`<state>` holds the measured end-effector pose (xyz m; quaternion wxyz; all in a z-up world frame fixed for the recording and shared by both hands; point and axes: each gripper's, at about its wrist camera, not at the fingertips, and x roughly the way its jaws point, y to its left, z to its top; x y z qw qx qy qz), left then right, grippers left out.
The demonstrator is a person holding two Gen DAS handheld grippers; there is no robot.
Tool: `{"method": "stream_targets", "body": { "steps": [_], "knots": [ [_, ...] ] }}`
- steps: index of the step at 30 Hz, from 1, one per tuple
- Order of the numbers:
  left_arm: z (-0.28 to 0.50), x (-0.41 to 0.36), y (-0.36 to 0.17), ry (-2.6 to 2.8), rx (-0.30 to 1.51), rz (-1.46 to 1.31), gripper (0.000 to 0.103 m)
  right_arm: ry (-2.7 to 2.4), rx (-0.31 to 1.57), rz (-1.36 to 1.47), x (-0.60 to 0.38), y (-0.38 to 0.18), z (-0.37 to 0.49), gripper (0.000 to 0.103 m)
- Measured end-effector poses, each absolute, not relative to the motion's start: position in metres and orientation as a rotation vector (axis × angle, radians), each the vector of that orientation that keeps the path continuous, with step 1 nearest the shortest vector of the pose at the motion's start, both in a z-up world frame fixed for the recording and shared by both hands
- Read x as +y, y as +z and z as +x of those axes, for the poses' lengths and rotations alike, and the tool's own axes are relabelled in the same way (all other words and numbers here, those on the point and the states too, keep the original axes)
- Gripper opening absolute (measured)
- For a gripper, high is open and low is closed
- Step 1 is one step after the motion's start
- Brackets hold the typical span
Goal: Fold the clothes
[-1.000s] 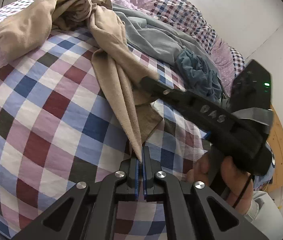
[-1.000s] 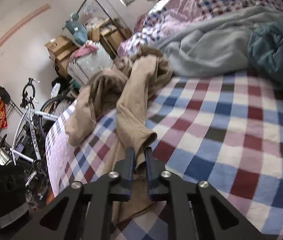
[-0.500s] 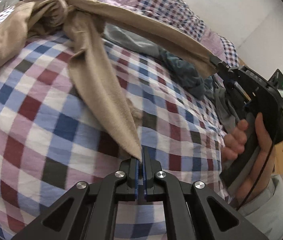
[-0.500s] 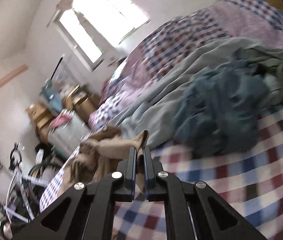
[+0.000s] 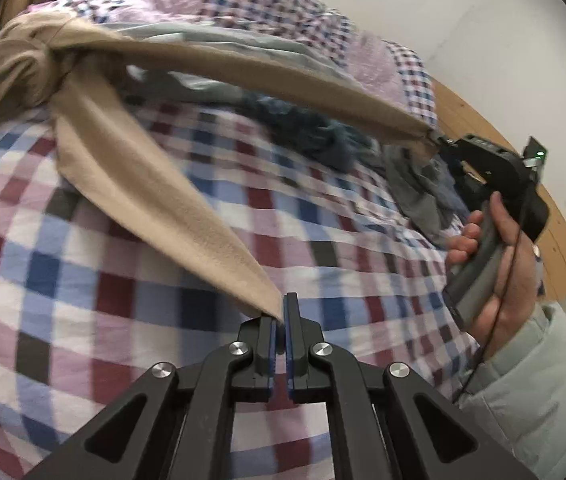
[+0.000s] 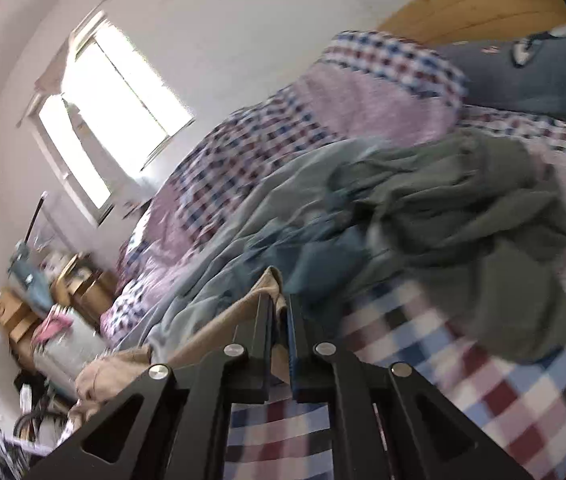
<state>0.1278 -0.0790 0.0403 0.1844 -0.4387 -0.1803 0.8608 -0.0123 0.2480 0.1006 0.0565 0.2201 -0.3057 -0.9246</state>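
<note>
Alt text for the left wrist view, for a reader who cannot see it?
The left gripper is shut on one end of a beige garment, and the right gripper, held in a hand, is shut on another end, above a checked bedspread.

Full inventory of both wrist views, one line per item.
tan garment: 1, beige, stretched above the bed, an end in each gripper
checked bedsheet: 1, blue, red and white, under the clothes
clothes pile: several, grey, teal and green, on the bed behind the tan garment
headboard: 1, wood, at the wall
window: 1, bright, far wall
boxes: several, brown, below the window
left gripper: 1, black, shut on the tan garment
right gripper: 1, black, shut on the tan garment
right hand: 1, pale sleeve, holding the right gripper
</note>
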Motion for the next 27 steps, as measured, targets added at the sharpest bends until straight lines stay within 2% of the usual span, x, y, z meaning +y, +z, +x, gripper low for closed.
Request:
{"method": "stream_targets", "body": {
  "steps": [7, 13, 16, 18, 20, 27],
  "knots": [
    [0.124, -0.056, 0.043, 2.406, -0.472, -1.225, 0.001, -2.849, -0.91, 0.667, 0.279, 0.102, -0.002, 0.005],
    [0.123, -0.041, 0.043, 2.496, -0.337, -1.281, 0.007, -2.814, -0.866, 0.654, 0.284, 0.108, 0.003, 0.005],
    [0.133, -0.031, 0.057, 2.568, -0.235, -1.173, 0.033, -2.807, -0.816, 0.642, 0.279, 0.113, 0.007, 0.005],
    [0.142, -0.025, 0.068, 2.602, -0.174, -1.066, 0.067, -2.8, -0.796, 0.63, 0.277, 0.116, 0.009, 0.005],
    [0.151, -0.017, 0.078, 2.629, -0.119, -0.976, 0.081, -2.791, -0.786, 0.624, 0.276, 0.118, 0.011, 0.005],
    [0.16, 0.007, 0.087, 2.653, 0.047, -0.87, 0.083, -2.782, -0.787, 0.608, 0.28, 0.12, 0.016, 0.005]
  ]
}}
